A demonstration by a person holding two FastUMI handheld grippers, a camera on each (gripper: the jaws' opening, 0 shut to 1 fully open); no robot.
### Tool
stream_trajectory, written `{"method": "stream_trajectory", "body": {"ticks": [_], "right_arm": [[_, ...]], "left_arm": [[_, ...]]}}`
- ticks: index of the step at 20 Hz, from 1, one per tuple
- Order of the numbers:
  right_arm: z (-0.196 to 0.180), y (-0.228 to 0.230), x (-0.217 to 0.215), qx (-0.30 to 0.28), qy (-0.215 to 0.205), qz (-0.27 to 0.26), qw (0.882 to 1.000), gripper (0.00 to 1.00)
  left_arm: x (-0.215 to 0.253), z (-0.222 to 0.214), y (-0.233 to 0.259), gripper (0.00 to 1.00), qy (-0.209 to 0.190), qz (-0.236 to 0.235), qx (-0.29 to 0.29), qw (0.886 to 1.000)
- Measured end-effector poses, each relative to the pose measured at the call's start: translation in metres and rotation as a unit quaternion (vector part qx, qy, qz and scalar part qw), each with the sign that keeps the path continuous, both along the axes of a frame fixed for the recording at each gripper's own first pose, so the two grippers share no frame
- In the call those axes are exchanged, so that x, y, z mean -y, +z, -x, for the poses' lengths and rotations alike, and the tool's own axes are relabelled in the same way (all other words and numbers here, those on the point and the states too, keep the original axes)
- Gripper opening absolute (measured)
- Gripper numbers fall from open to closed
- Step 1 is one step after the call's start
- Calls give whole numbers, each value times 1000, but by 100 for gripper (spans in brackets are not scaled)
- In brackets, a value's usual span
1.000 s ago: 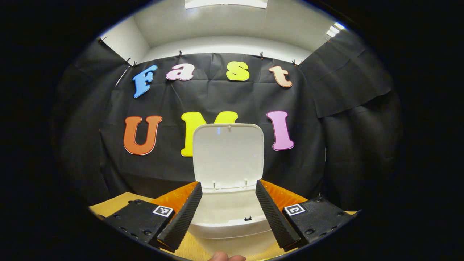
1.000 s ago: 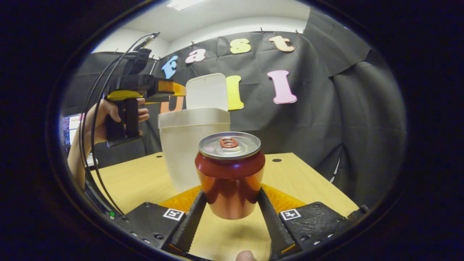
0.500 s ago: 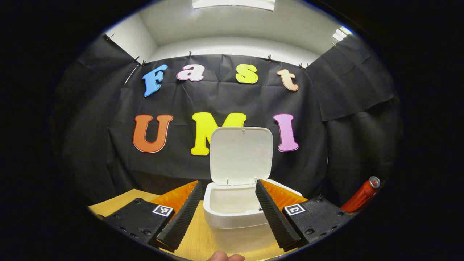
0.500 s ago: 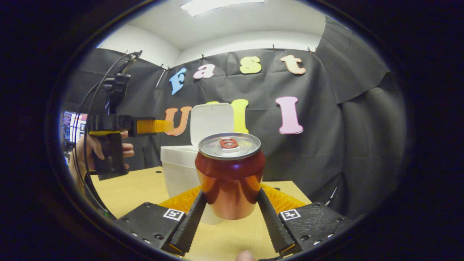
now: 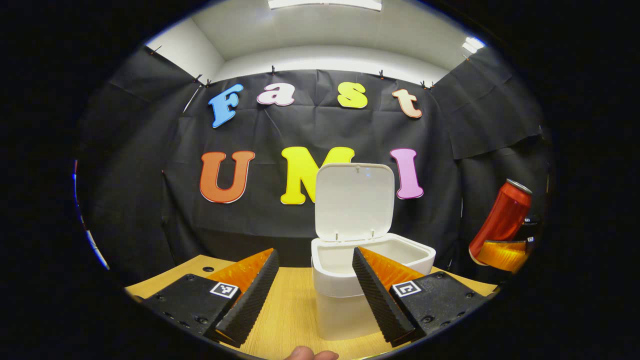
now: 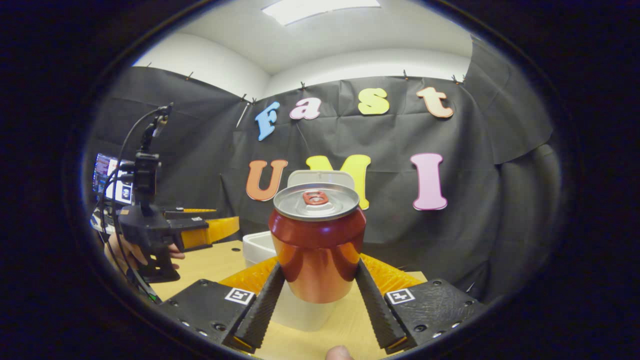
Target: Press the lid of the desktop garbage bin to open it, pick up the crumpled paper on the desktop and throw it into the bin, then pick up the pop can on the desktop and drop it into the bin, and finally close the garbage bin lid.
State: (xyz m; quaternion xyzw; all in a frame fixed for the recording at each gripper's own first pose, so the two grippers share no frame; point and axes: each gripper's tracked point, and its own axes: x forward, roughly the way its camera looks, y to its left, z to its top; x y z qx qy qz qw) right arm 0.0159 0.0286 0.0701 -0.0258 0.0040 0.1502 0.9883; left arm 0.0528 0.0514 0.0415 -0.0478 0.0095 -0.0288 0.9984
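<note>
Bin (image 5: 350,295) lid (image 5: 354,200) stands open. My right claw (image 6: 318,295) holds the pop can (image 6: 317,245) lifted, not yet dropped in. My left claw (image 5: 315,290) gapes wide, empty; lid closing remains.

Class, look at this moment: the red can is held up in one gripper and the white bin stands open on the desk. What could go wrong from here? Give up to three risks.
1. The right gripper grips only the lower part of the pop can, so the can may tip or slip out.
2. The bin has a modest opening, and the can hangs off to its side; released early, it could hit the rim or the wooden desk.
3. The lid stands upright behind the opening; a bump could knock it shut.
</note>
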Motion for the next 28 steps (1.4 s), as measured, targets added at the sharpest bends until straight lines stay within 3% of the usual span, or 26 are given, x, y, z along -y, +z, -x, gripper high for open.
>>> {"method": "stream_trajectory", "body": {"ticks": [4, 13, 22, 28], "right_arm": [[-29, 22, -18, 6, 4, 17, 1000, 80], [-92, 23, -71, -33, 30, 25, 999, 81], [-158, 3, -78, -69, -1, 28, 997, 80], [-170, -8, -79, -88, -10, 34, 995, 80]], "left_arm": [[-12, 5, -7, 96, 5, 3, -10, 1000], [-45, 18, -10, 96, 28, -6, -19, 999], [-57, 22, -14, 96, 39, -13, -24, 999], [-55, 20, -15, 96, 33, -9, -26, 999]]}}
